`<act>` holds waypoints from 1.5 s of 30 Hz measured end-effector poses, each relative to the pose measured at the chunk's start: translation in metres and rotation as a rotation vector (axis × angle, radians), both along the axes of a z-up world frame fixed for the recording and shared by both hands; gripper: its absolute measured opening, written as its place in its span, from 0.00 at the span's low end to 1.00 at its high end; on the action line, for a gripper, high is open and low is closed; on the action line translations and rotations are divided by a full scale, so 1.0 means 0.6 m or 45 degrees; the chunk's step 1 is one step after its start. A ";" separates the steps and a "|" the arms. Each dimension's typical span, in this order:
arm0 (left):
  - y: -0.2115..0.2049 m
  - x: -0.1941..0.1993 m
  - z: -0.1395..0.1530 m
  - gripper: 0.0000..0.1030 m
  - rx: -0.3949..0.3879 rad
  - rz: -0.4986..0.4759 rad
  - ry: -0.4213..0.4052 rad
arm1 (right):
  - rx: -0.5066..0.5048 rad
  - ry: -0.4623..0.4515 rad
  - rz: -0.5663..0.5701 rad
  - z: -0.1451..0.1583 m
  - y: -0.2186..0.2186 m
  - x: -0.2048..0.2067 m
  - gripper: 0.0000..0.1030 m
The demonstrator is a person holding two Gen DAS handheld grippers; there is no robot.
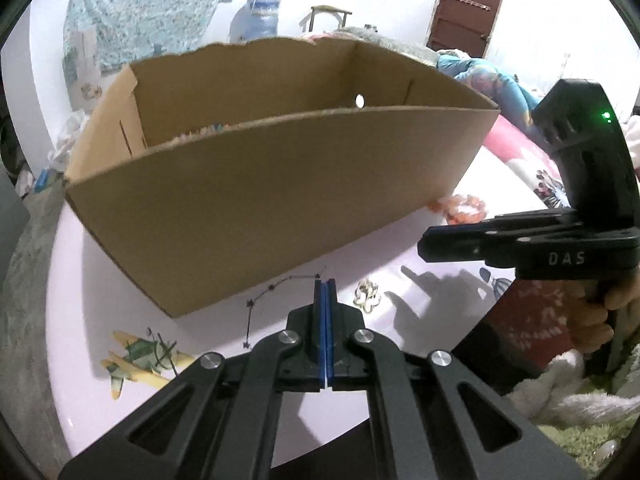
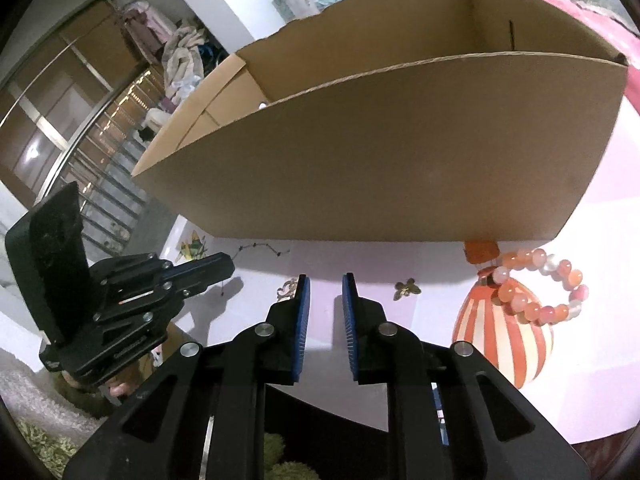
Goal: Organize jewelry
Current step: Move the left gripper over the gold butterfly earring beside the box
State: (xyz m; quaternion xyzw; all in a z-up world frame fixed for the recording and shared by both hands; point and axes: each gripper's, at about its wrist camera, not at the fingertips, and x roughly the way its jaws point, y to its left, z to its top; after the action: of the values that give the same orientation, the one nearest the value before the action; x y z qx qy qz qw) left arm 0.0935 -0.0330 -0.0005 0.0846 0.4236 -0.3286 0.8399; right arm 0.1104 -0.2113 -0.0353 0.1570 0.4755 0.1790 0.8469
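The left gripper (image 1: 325, 280) has its blue pads pressed together, and the thin dark chain necklace (image 1: 264, 300) meets them right at the tips – whether the chain is actually pinched there the left wrist view does not settle. From the tips the chain trails off to the left and back toward the gripper's body, lying on the pale tabletop (image 1: 100, 280). Just right of the tips sits a small pale metal charm (image 1: 366, 294).

Ahead of both grippers stands an open cardboard box (image 1: 260, 200), its near wall filling the middle of each view; something speckled shows low inside it, too little to name.

The right gripper (image 2: 325, 280) holds its blue pads apart with nothing between them – only bare tabletop shows in the gap. Just left of its left fingertip lies the same pale charm (image 2: 286, 289), and a little ahead to the right a brass-coloured flower-shaped piece (image 2: 407, 289). Further right, near the box's corner, an orange and white bead bracelet (image 2: 540, 286) rests on the tabletop, partly over a printed striped balloon (image 2: 500, 344).

A hand (image 1: 608, 312) grips the right gripper's handle at the edge of the left wrist view.
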 end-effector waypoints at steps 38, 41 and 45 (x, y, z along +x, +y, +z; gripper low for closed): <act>-0.033 -0.015 -0.032 0.00 0.210 -0.198 -0.005 | -0.073 -0.009 0.036 -0.003 0.021 0.004 0.17; -0.023 -0.014 -0.031 0.00 0.215 -0.182 0.000 | -0.127 -0.028 0.070 -0.001 0.038 0.006 0.17; -0.017 -0.013 -0.031 0.00 0.207 -0.165 0.007 | -0.252 -0.076 0.129 -0.001 0.070 0.008 0.17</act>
State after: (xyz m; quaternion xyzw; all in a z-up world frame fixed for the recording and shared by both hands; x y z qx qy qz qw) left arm 0.0855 -0.0435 -0.0194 0.1787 0.4447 -0.3471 0.8061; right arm 0.1155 -0.1690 -0.0357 0.0430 0.4726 0.1786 0.8619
